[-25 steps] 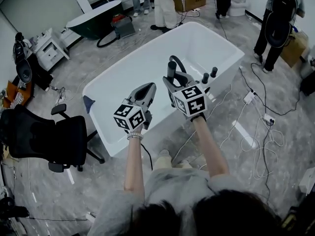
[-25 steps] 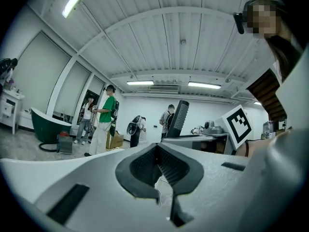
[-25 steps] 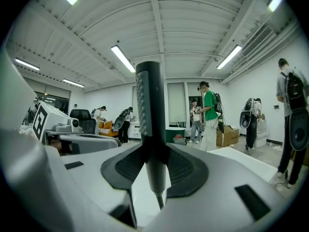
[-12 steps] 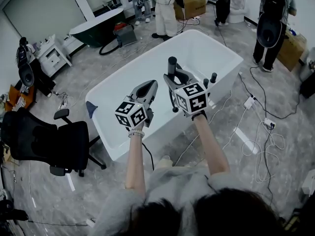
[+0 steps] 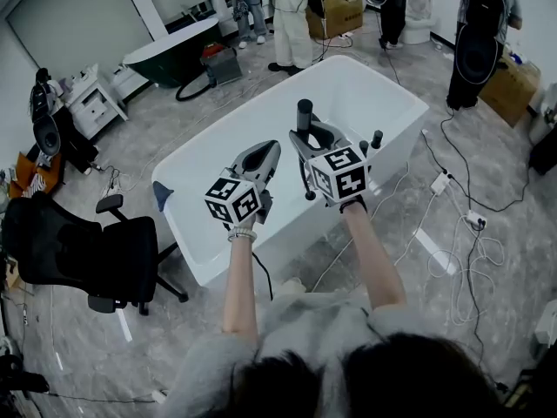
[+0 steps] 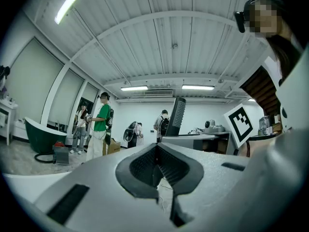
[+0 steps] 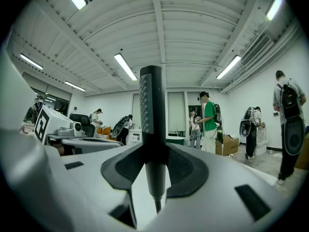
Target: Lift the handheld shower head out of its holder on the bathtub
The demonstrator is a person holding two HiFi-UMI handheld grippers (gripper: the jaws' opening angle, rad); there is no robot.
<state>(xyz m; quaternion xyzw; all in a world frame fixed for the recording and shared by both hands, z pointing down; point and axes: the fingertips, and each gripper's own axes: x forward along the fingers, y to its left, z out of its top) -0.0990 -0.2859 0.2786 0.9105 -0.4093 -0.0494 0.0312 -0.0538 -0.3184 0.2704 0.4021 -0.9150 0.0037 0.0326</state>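
Observation:
The black stick-shaped shower head (image 5: pixel 304 116) stands upright over the white bathtub (image 5: pixel 196 159), with my right gripper (image 5: pixel 306 144) shut on its handle. In the right gripper view the shower head (image 7: pixel 153 124) rises between the pads of the right gripper (image 7: pixel 154 170), and its thin lower end hangs below them. My left gripper (image 5: pixel 265 158) hovers just left of it, shut and holding nothing. From the left gripper view, the left gripper (image 6: pixel 157 167) has its pads together, and the shower head (image 6: pixel 178 116) shows beyond it. Two black faucet knobs (image 5: pixel 371 141) stand on the tub rim to the right.
A black office chair (image 5: pixel 83 246) stands left of the tub. White cables (image 5: pixel 457 259) lie on the floor at right. Several people (image 5: pixel 291 11) stand beyond the tub's far end, near a dark green tub (image 5: pixel 170 46) and a white cabinet (image 5: pixel 87 94).
Both grippers have risen a little above the tub. The shower head has gone up with the right gripper.

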